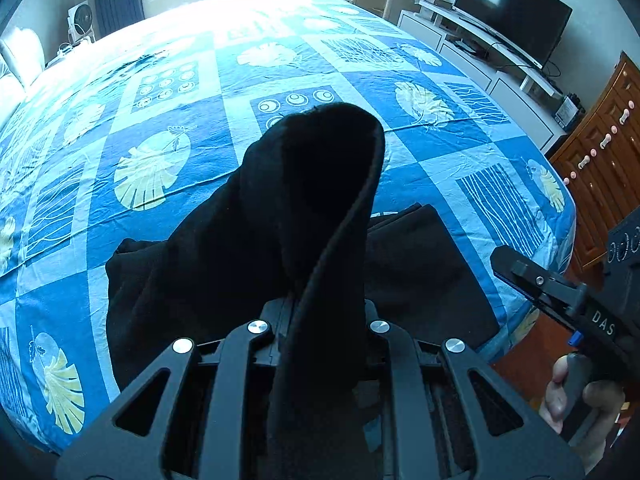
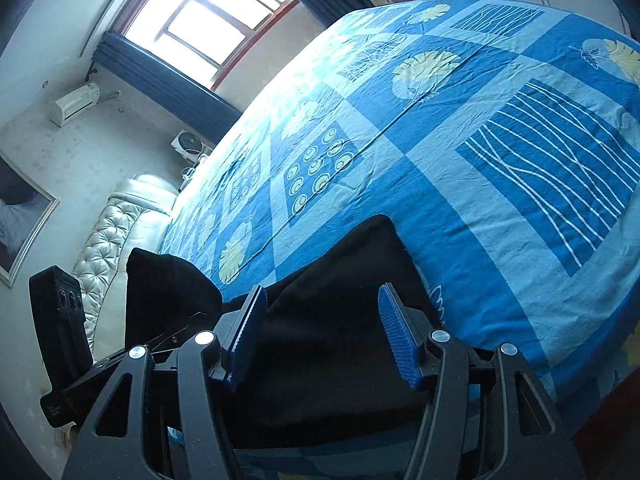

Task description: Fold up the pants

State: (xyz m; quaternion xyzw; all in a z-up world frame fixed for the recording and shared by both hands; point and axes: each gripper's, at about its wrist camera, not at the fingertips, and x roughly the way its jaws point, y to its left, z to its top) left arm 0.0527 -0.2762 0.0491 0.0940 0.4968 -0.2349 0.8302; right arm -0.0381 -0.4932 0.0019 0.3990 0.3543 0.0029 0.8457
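Black pants (image 1: 320,208) pinched in left claw (image 1: 320,320), "DAS" on right claw (image 1: 532,280)

left black two-finger gripper (image 1: 320,312) clamped on a raised fold of black cloth, fingers hidden behind it. right black gripper with blue ribbed pads (image 2: 322,332) spread wide apart, empty, tilted, gripped by a bare hand (image 1: 576,396).

The pants (image 1: 420,264) lie on the bed (image 1: 200,152) near its edge, one fold raised in the left claw (image 1: 320,320); the right claw (image 2: 322,336) hangs above them.
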